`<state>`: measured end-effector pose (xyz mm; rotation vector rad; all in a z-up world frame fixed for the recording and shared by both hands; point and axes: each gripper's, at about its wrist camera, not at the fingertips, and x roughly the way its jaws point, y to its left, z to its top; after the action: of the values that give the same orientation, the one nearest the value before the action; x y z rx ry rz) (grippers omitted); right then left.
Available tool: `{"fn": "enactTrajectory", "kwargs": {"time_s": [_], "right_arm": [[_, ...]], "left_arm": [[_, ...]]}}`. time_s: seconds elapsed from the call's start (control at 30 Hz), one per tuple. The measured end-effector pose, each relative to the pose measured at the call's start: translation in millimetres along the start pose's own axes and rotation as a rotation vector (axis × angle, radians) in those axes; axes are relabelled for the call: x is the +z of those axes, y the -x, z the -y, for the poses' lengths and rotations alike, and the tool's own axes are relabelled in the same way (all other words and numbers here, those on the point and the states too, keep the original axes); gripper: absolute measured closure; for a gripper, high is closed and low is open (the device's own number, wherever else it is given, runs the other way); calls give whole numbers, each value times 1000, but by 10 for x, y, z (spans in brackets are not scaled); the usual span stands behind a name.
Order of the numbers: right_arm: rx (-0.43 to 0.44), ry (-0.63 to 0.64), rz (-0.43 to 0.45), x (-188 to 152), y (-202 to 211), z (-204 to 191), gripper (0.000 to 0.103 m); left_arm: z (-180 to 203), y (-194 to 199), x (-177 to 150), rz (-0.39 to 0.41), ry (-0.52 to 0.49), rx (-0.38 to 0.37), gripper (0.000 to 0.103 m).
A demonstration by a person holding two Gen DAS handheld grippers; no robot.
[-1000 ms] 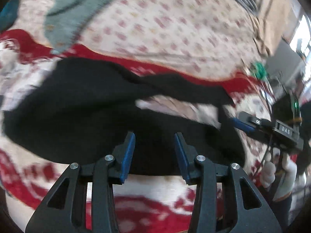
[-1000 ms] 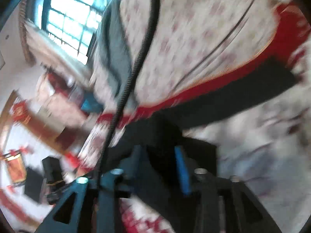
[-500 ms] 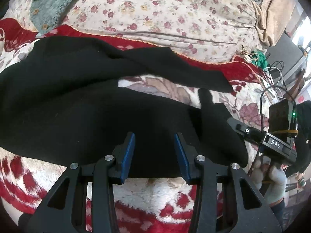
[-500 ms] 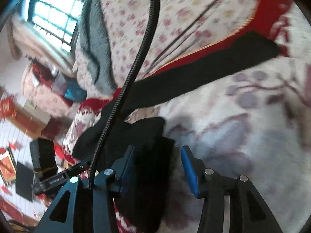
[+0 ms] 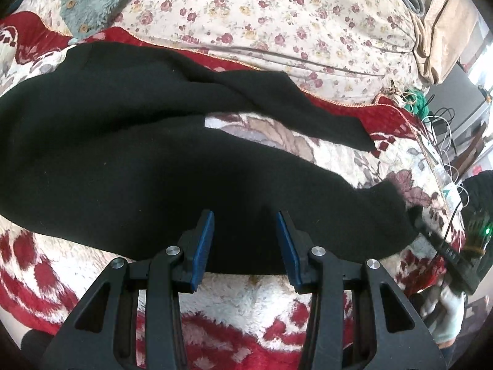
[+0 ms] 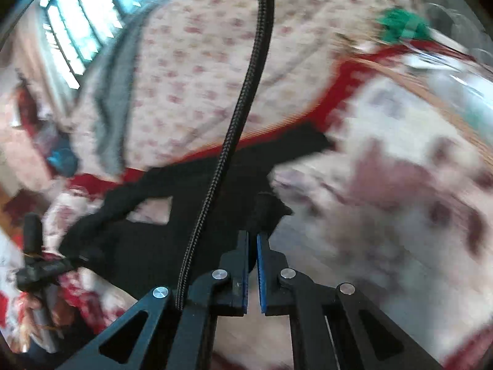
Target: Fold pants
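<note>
The black pants [image 5: 172,154] lie spread on the red-and-white blanket [image 5: 246,296], legs splayed apart, nothing folded yet; the left gripper [image 5: 245,242] hovers spread above the near leg; the right gripper [image 6: 252,265] pinches a hem; every fold remains.

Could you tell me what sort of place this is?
Most likely a home bedroom: the black pants lie on a fluffy red-and-white floral blanket beside a rose-print quilt, with a bright barred window behind.
</note>
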<state>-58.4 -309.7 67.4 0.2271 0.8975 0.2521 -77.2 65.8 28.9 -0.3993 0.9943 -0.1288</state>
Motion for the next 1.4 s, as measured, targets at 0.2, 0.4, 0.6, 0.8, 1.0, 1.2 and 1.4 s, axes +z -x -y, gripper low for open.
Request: {"fn": "enactTrajectory", "kwargs": {"time_s": [0.2, 0.4, 0.6, 0.8, 1.0, 1.2, 1.4], "right_arm": [[-86, -43, -91, -165, 18, 192, 95], [-102, -51, 13, 49, 268, 30, 75], [38, -1, -68, 57, -171, -241, 71], [107, -42, -148, 48, -432, -266, 71], [235, -28, -89, 380, -477, -473, 66], [277, -121, -99, 734, -876, -449, 63], [299, -231, -150, 942, -1216, -229, 59]], "left_arm": [[-20, -19, -37, 2, 0, 20, 62], [-117, 85, -11, 54, -1, 77, 62], [-307, -2, -14, 60, 29, 94, 62], [-279, 114, 68, 57, -37, 76, 62], [-414, 281, 591, 84, -1, 32, 55], [-638, -40, 1237, -4, 134, -62, 39], [-776, -456, 1615, -43, 251, -39, 39]]}}
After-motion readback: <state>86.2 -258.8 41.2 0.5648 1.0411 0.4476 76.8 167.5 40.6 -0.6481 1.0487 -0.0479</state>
